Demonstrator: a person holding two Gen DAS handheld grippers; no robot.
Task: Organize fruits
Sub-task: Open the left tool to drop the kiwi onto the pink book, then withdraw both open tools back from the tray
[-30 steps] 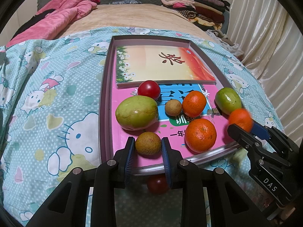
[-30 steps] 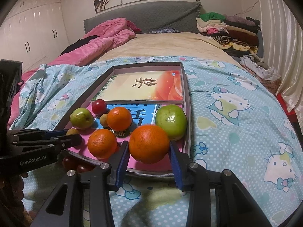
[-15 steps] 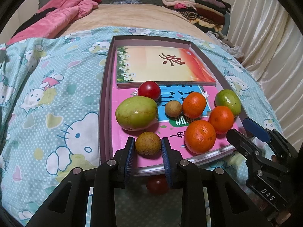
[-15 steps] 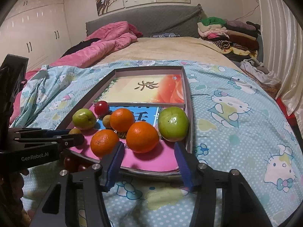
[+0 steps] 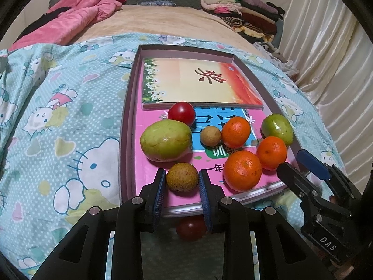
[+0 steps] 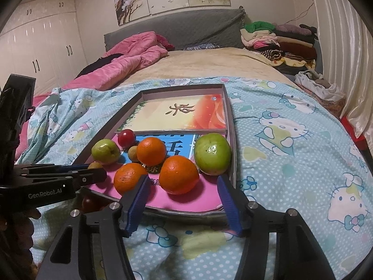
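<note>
A shallow grey tray (image 5: 127,126) on the bed holds books and fruit. My left gripper (image 5: 182,182) is shut on a small brown round fruit (image 5: 182,176) at the tray's near edge. Beside it lie a large green fruit (image 5: 166,140), a red fruit (image 5: 181,113), a small brown fruit (image 5: 210,136), three oranges (image 5: 242,170) and a green apple (image 5: 277,129). My right gripper (image 6: 184,200) is open and empty just before the tray's near edge, behind the nearest orange (image 6: 179,174). It also shows at the right of the left wrist view (image 5: 300,170).
A dark red fruit (image 5: 191,227) lies on the bedspread below the tray's near edge, under my left gripper. Two books (image 5: 198,86) fill the tray's far half. A pink quilt (image 6: 130,58) and stacked clothes (image 6: 277,39) lie at the bed's far end. Curtains hang at the right.
My right gripper has opened and let go of an orange, which now rests in the tray by the green apple, and has drawn back. My left gripper has stayed shut on the brown fruit.
</note>
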